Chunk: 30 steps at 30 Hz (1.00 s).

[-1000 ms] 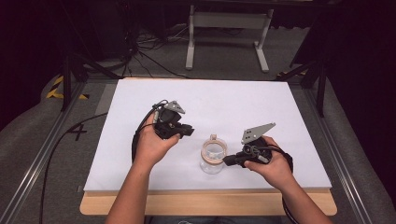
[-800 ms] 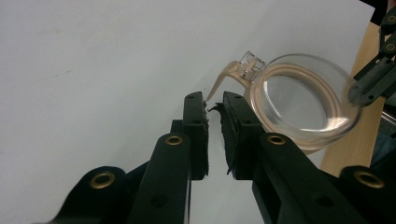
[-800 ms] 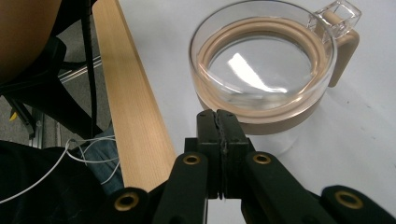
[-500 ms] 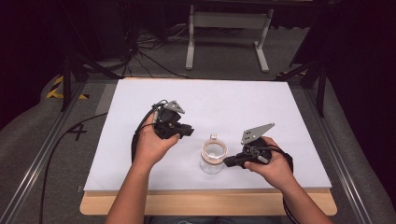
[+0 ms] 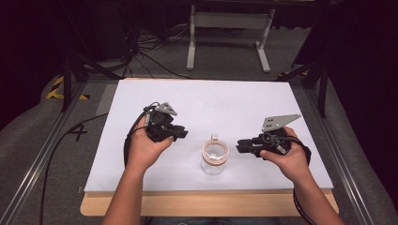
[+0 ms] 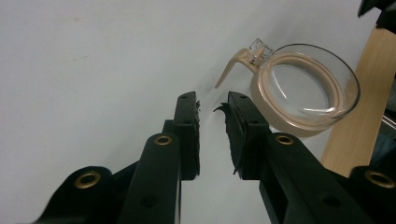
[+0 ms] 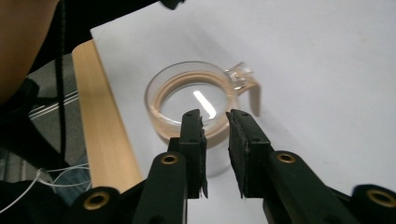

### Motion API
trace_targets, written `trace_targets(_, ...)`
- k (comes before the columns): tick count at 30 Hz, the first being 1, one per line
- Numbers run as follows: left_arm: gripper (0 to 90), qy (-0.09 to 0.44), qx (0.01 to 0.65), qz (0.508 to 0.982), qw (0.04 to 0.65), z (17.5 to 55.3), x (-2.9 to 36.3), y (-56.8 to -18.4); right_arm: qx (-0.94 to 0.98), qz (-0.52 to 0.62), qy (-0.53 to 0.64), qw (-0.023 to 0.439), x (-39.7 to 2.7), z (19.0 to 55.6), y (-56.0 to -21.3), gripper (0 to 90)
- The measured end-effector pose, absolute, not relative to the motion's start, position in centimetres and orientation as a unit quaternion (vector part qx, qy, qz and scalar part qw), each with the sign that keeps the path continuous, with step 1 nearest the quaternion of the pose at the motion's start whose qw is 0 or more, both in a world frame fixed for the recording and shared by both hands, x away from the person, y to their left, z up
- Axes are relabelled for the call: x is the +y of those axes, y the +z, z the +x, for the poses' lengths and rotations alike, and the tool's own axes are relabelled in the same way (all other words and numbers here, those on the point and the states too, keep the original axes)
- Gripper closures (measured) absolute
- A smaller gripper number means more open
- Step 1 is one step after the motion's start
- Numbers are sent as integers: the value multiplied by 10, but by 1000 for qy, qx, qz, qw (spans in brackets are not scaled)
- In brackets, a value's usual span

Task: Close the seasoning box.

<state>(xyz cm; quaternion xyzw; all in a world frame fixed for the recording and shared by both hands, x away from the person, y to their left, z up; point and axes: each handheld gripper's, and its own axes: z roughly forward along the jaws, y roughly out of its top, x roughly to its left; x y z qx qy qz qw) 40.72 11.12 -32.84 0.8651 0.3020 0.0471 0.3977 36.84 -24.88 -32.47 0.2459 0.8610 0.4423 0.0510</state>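
The left gripper (image 5: 180, 133) hovers over the white table (image 5: 141, 93) just left of the jar (image 5: 214, 158), held in the person's left hand (image 5: 145, 150) and angled toward it; its jaws stand at a narrow gap with nothing between them, and in the left gripper view (image 6: 212, 109) they aim just short of the jar (image 6: 306, 91), near the tan latch (image 6: 233, 70) that sticks out from the rim. That aim suggests it is placed to catch the latch or steady the jar, though I cannot tell which. The jar stands upright and open near the front edge of the table, between the two grippers and touched by neither. On the right, the right gripper (image 5: 241, 146) lies low and level, pointed at the jar's side; in the right gripper view its jaws (image 7: 215, 121) are likewise narrow and empty, lined up on the near wall of the jar (image 7: 187, 100), probably to nip the rim.
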Motion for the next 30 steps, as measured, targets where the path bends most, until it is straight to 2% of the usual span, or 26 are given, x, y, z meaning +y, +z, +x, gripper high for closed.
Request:
trace_targets(2,740,48,311,862,397,405,116,-329,855,254,448,62,-260,373,-322,689)
trace_targets(7,731,50,321,859,395,405,127,-332,844,282,448,83,-286,384,-322,640)
trace_targets(14,712,51,341,853,391,413,141,-344,828,326,440,120,-325,400,-333,544)
trace_targets(19,677,47,355,851,385,423,146,-359,820,364,421,132,-348,415,-356,492)
trace_targets(30,657,38,381,848,366,437,159,-390,818,418,376,123,-373,441,-412,473)
